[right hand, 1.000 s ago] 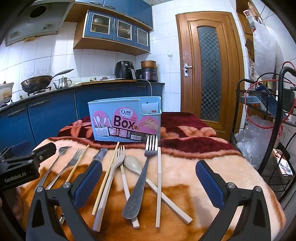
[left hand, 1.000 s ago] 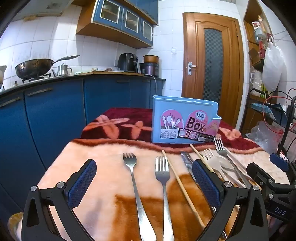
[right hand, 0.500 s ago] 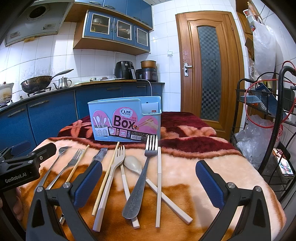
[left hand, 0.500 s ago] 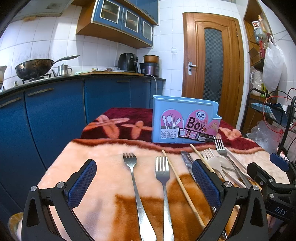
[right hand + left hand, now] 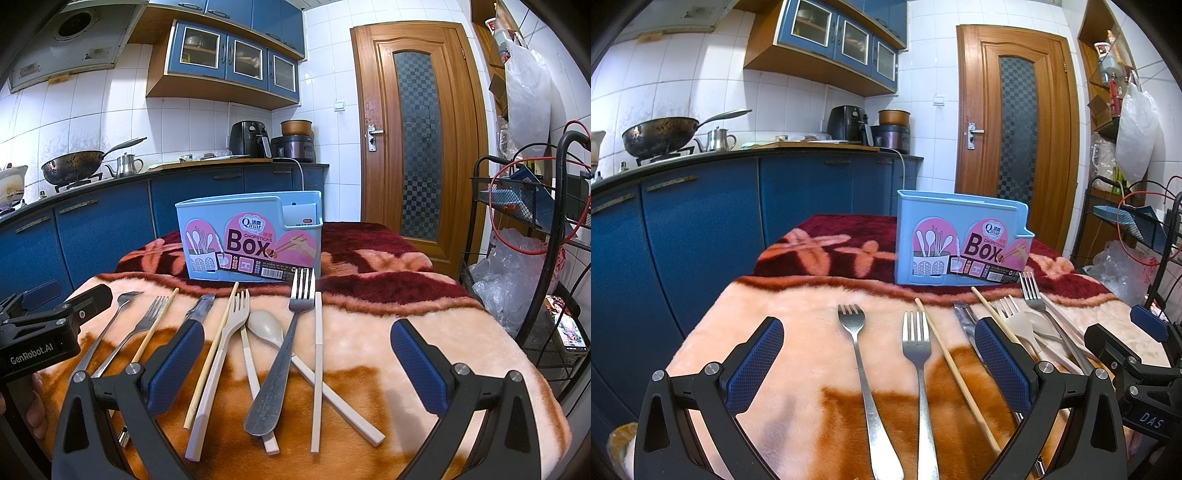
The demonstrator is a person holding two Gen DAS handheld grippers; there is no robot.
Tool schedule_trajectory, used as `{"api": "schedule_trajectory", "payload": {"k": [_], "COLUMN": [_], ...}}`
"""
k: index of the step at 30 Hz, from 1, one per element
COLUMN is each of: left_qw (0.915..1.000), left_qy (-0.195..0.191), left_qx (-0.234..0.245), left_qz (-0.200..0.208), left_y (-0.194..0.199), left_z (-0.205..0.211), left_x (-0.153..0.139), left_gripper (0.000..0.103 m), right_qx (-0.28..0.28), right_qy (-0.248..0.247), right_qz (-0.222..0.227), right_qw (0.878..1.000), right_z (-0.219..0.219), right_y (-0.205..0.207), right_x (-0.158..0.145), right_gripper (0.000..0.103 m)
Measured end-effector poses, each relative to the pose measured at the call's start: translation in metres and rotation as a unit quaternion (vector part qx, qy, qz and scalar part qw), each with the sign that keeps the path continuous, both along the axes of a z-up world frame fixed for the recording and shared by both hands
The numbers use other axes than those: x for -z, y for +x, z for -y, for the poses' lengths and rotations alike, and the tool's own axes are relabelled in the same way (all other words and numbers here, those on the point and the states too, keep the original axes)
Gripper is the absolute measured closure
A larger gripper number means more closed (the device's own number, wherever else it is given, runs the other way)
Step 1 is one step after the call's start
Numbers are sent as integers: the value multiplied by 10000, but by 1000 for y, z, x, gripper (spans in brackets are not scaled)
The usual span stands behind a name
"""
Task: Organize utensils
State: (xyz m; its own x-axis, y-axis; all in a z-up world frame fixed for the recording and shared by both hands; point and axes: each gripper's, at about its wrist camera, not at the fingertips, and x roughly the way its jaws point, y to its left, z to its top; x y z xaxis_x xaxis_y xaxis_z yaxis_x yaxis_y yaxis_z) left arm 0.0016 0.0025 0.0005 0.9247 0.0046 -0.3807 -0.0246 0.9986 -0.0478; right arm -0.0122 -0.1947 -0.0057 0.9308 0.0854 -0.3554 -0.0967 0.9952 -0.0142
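Left wrist view matches a second earlier: both tools, left tool [image 5: 879, 363] and right tool [image 5: 297, 363], stay spread and empty (sorting unstarted), the box [image 5: 960, 243] at frame centre.

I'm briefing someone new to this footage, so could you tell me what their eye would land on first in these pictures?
Probably the light blue chopsticks box with its pink label, standing upright at the far side of the plush blanket. Next comes the row of utensils laid out in front of it: metal forks, wooden chopsticks, and a cream fork and spoon. Both the left gripper and the right gripper hover open over them, holding nothing.
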Motion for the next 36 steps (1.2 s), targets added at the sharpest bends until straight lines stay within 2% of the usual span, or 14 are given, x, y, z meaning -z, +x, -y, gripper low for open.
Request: {"api": "schedule_trajectory", "payload": {"k": [36], "left_qw": [10000], "left_qy": [5], "left_qx": [-11], "left_qz": [-28], "left_y": [0], "left_z": [0], "left_x": [0], "left_gripper": [0], "right_qx": [-30], "right_qy": [-3], "right_qz": [-108], "right_qw": [9999], "right_z": [-3], "right_y": [1], "right_x": [1], "right_gripper": [0]}}
